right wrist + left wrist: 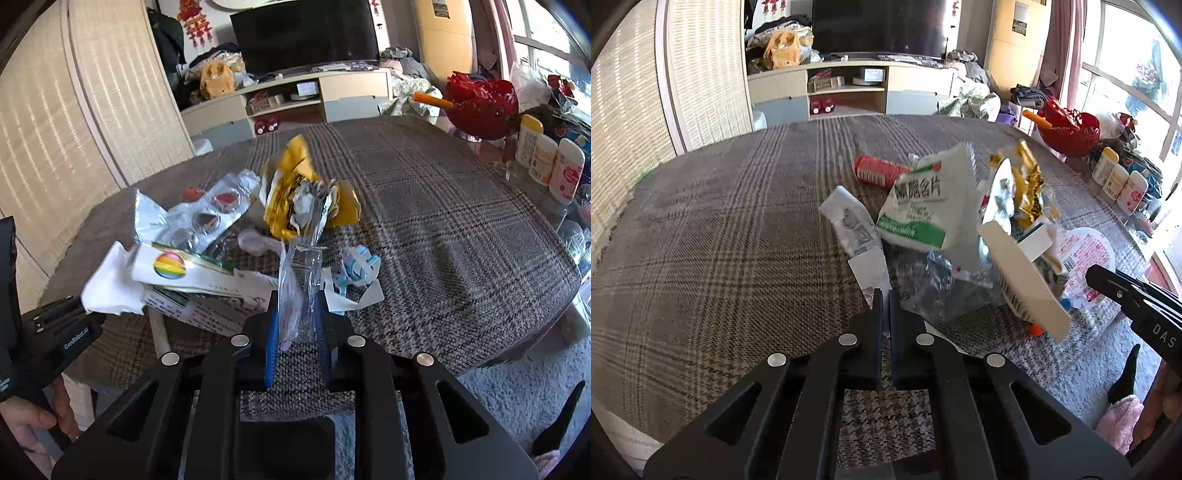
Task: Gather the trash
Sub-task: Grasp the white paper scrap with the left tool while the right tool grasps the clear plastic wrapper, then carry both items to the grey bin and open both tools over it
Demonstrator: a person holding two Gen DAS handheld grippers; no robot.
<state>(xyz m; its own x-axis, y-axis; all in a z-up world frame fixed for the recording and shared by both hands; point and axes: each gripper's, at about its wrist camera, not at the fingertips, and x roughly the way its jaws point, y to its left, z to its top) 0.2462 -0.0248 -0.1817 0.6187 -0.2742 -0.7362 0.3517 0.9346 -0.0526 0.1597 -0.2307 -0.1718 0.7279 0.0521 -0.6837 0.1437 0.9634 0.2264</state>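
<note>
A pile of trash lies on the plaid table (720,229). In the left wrist view I see a white and green packet (919,206), a red box (877,171), a crumpled paper (849,225), a white carton (1023,277) and a yellow wrapper (1028,184). My left gripper (885,295) is shut on the edge of a clear plastic bag (934,288). My right gripper (297,295) is shut on the clear plastic bag (301,273) that hangs between its fingers. In front of it lie a yellow wrapper (295,192), a blister pack (210,218) and a rainbow-logo box (192,269).
White bottles (550,166) and a red ornament (480,103) stand at the table's right edge. A TV stand (849,85) is behind the table. The table's edge and a pale rug (517,387) are at the lower right.
</note>
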